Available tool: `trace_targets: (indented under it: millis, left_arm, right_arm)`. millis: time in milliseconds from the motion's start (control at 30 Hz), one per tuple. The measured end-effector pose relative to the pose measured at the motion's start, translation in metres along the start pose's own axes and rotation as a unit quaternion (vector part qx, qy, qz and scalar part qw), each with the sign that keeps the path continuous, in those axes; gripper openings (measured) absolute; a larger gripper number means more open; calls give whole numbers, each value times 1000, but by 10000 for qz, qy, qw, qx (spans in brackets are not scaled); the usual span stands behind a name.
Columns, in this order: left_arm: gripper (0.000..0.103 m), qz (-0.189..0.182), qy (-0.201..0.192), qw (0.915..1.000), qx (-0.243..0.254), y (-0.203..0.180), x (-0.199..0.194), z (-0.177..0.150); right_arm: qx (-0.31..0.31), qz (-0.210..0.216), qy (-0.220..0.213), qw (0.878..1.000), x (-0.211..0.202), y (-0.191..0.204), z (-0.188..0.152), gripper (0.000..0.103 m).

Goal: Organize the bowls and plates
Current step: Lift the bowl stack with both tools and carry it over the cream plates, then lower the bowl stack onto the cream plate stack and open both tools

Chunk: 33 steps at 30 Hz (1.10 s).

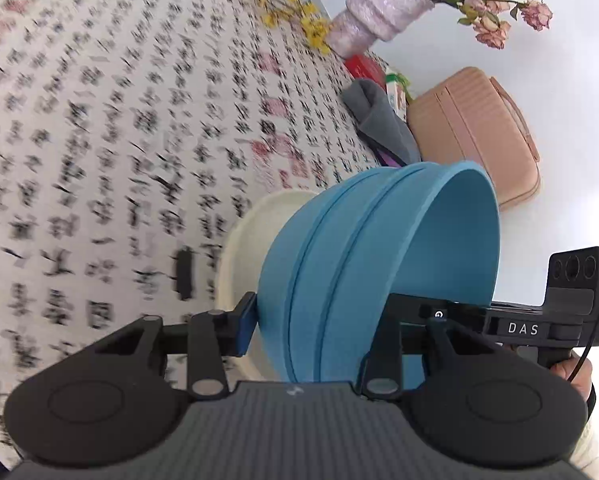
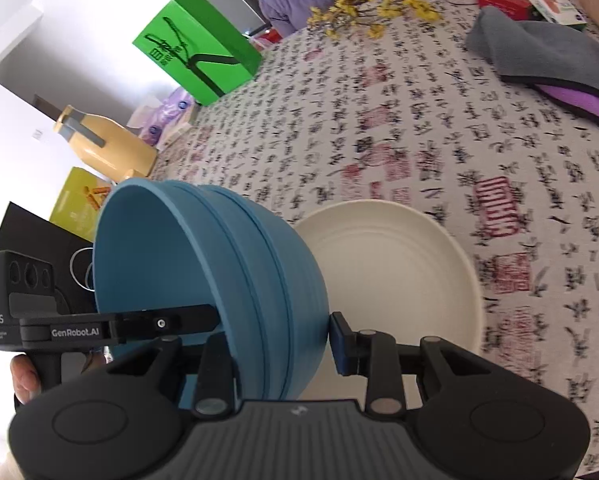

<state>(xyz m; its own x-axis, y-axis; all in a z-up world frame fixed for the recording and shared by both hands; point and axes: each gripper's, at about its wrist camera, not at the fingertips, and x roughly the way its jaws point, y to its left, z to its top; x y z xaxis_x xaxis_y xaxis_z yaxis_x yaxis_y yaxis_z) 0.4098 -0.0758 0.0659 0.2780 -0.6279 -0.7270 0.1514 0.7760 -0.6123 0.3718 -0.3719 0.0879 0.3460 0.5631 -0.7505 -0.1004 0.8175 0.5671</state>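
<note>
Blue bowls [image 1: 379, 264], a nested stack tipped on its side, held off the table between both grippers above the white plate [image 2: 395, 264].
Table [image 1: 99, 120] first: patterned cloth, clutter only along the far edge, a grey cloth [image 2: 539, 44] at the far right corner. White plate lies flat near the near edge, just beside and under the stack. Stack: rim seams show between shells, so the bowls look only loosely seated. Left gripper [image 1: 323, 320] clamps the stack wall, one finger inside, one outside; right gripper [image 2: 275, 328] likewise from the opposite side, its outer pad seeming barely on the wall. Risks, my reading: with the mouth sideways, an inner bowl could slide out if either hand lags; uneven pull could pry shells apart; a low pass could clip the plate rim.
</note>
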Motion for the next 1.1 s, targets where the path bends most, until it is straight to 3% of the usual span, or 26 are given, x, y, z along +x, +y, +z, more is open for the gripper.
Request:
trace_targets:
  millis: [400, 733, 967, 1100]
  left_arm:
    - [40, 43, 396, 9987, -318, -10, 43, -3]
    - [40, 45, 538, 9974, -480, -7, 47, 0]
    - [47, -104, 330, 9982, -490, -5, 35, 2]
    - [49, 19, 230, 9988, -421, -9, 28, 1]
  right_arm:
    - [338, -107, 221, 9991, 0, -47, -2, 30]
    - [424, -19, 283, 9987, 5, -53, 1, 32]
    - [348, -151, 53, 9993, 5, -54, 4, 35]
    - [241, -277, -140, 9992, 1, -53, 5, 36]
